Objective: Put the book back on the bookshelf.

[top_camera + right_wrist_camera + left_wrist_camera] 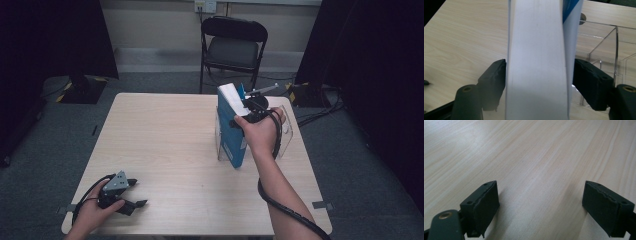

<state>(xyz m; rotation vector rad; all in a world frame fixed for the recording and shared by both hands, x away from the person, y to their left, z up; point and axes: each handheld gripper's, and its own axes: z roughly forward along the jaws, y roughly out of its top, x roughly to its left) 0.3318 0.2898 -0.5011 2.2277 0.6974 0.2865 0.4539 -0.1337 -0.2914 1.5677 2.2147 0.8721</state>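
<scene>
Blue book (231, 131) upright on pale wooden table (165, 150), between right tongs (539, 75); left tongs (541, 207) gape.

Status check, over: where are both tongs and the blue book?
Left tongs open, low over bare table. Right tongs astride upright blue book, pads at its covers. Clear acrylic stand right beside it.

Left gripper (131, 195) held low at the near-left table corner, hand (95, 212) wrapped around its body, jaws spread wide — nothing between the pads (482, 207). Right forearm extended forward, right hand (261, 131) raised, right gripper (248, 106) aimed away — jaws parted, one pad (495, 80) on each side of a thick white slab.
</scene>
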